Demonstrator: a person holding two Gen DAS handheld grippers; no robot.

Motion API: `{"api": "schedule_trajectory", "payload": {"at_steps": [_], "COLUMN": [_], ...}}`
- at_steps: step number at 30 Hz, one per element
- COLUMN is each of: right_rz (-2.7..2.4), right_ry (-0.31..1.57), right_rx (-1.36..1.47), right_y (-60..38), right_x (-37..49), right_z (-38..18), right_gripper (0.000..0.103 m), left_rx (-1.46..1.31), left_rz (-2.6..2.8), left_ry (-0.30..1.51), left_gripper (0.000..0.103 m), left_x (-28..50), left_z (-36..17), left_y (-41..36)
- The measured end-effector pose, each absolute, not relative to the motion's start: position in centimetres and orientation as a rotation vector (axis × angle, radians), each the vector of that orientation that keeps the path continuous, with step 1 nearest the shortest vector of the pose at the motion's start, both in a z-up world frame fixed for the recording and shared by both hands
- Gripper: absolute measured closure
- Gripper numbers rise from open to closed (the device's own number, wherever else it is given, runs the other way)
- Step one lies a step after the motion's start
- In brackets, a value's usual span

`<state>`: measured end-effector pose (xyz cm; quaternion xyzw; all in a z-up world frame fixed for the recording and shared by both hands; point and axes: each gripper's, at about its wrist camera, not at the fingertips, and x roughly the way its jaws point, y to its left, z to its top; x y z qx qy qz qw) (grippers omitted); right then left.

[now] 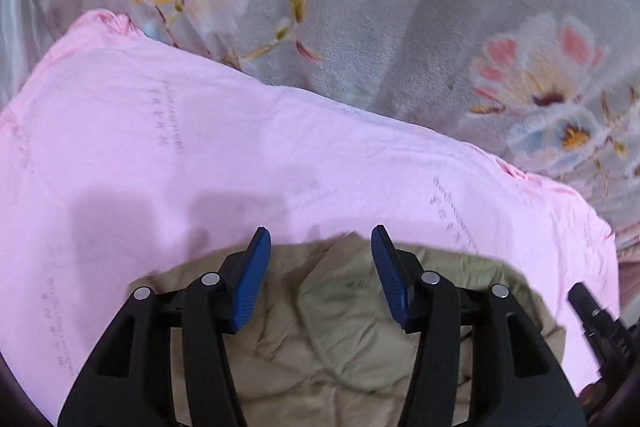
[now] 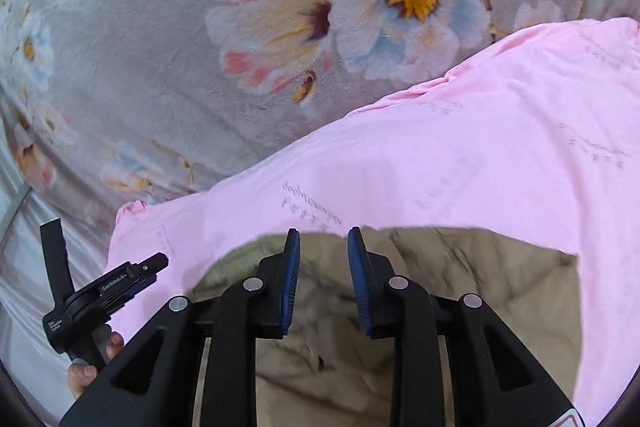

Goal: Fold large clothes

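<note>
A khaki padded garment [image 1: 340,339] lies folded on a pink sheet [image 1: 200,155]; it also shows in the right wrist view [image 2: 480,287] on the same pink sheet [image 2: 480,147]. My left gripper [image 1: 321,239] is open, hovering over the garment's far edge, nothing between its blue pads [image 1: 254,279]. My right gripper [image 2: 323,241] is open with a narrower gap, over the garment's far edge, empty. The other gripper shows at the right edge of the left view [image 1: 600,323] and at lower left of the right view [image 2: 104,295].
A grey fleece blanket with printed flowers [image 1: 380,7] covers the bed beyond the pink sheet, also in the right view [image 2: 160,47]. A pale sheet and bed edge [image 2: 24,247] lie at the far left.
</note>
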<state>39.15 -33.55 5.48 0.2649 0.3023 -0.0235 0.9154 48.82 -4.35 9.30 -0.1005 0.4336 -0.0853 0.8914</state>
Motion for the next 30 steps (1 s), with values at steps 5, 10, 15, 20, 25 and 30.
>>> {"api": "schedule_trajectory", "payload": {"at_steps": [5,10,15,20,25,30], "right_rz": [-0.094,-0.078,-0.129,-0.143,-0.146,-0.141], "right_ry": [0.696,0.799,0.812,0.810,0.803,0.828], "right_rx": [0.511,0.298,0.136,0.102,0.103,0.101], "right_y": [-33.4,-31.2,-30.2,-30.4,-30.5,-30.4], "right_x": [43.2,42.5,40.9,40.6,40.9,41.1], "right_z": [3.3,1.0,-0.5,-2.1,-2.7,-2.8], "right_gripper": [0.078,0.080,0.086,0.087,0.087,0.087], "left_rx": [-0.253,-0.074,0.034,0.100,0.172,0.209], "left_rz": [-0.201,-0.253,-0.262,-0.241,-0.203,-0.188], "left_ry": [1.032,1.038,0.984,0.910,0.855,0.841], "left_gripper": [0.058,0.062,0.062,0.062,0.062,0.063], "left_x": [52.0,49.1,46.6,45.5,45.0,45.0], "left_z": [6.3,3.8,1.9,0.7,0.1,-0.2], "left_y": [-6.6,-8.4,-7.7,-8.0,-9.0,-9.6]}}
